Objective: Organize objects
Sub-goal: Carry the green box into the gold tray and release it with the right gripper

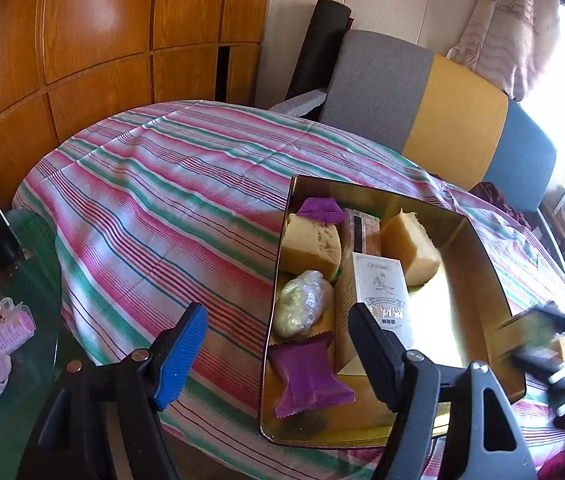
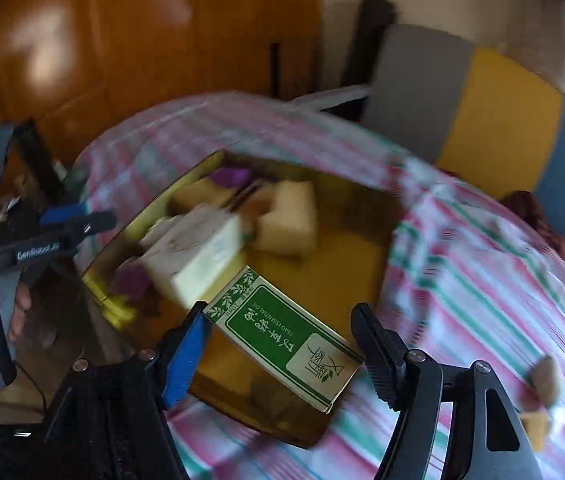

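Right wrist view: right gripper (image 2: 278,344), jaws wide, green box (image 2: 282,338) loose between them over tin (image 2: 130,232); let it drop flat; left gripper (image 1: 278,344) open, empty.

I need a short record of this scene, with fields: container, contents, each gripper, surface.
container: gold tray, on the table
contents: two purple packets, two pale cake pieces, white box, wrapped lump
left gripper: open, holds nothing, at the tray's near edge
right gripper: open; green box lies between its fingers, grip unclear
surface: striped tablecloth
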Action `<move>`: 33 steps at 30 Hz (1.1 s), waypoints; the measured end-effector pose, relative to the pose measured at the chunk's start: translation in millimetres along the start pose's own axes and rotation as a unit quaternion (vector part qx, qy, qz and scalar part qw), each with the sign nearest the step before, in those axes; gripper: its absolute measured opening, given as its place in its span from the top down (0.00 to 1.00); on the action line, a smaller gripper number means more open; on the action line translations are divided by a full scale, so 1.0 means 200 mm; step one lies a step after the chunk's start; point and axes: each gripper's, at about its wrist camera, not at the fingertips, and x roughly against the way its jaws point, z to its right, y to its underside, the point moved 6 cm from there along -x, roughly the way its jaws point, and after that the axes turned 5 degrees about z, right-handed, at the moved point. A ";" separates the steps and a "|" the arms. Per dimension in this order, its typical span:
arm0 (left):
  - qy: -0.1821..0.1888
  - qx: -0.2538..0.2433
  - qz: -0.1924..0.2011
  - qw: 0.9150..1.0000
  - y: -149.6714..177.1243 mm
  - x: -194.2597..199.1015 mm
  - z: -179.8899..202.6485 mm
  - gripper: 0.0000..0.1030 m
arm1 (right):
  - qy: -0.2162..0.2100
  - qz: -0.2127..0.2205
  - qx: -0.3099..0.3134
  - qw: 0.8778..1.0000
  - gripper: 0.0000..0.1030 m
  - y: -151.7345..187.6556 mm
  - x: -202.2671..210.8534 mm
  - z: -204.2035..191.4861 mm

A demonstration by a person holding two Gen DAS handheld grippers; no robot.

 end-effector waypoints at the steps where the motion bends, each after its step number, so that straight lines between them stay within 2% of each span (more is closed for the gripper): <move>1: 0.001 0.002 -0.002 1.000 0.00 0.00 -0.01 0.29 | -0.013 -0.017 0.006 1.000 0.30 0.01 -0.07 -0.05; 4: 0.006 0.009 -0.012 1.000 0.02 -0.01 -0.02 0.29 | -0.054 -0.061 0.014 0.997 0.30 0.04 -0.25 -0.20; 8: 0.017 0.018 -0.016 1.000 0.04 -0.02 -0.03 0.29 | -0.088 -0.074 0.013 0.993 0.28 0.07 -0.38 -0.34; 11: 0.023 0.012 -0.012 1.000 0.03 0.00 -0.03 0.32 | -0.109 -0.068 -0.013 0.992 0.25 0.07 -0.38 -0.35; 12: 0.021 0.010 -0.010 1.000 0.03 0.00 -0.03 0.33 | -0.111 -0.067 -0.020 0.991 0.22 0.07 -0.38 -0.34; 14: 0.013 0.005 -0.009 1.000 0.02 0.00 -0.03 0.33 | -0.111 -0.056 -0.031 0.992 0.05 0.06 -0.35 -0.32; 15: 0.013 0.004 -0.009 1.000 0.02 0.00 -0.02 0.33 | -0.111 -0.051 -0.038 0.992 0.03 0.06 -0.33 -0.30; 20: 0.014 -0.005 -0.003 1.000 0.02 0.03 0.01 0.33 | -0.096 -0.034 -0.064 0.993 0.01 0.06 -0.26 -0.23; 25: 0.013 -0.009 0.004 1.000 0.00 0.06 0.05 0.33 | -0.067 0.004 -0.084 0.994 0.01 0.03 -0.14 -0.13; 33: 0.034 -0.036 0.007 0.999 -0.02 0.11 0.16 0.34 | -0.004 0.052 -0.123 0.991 0.00 0.08 0.09 0.12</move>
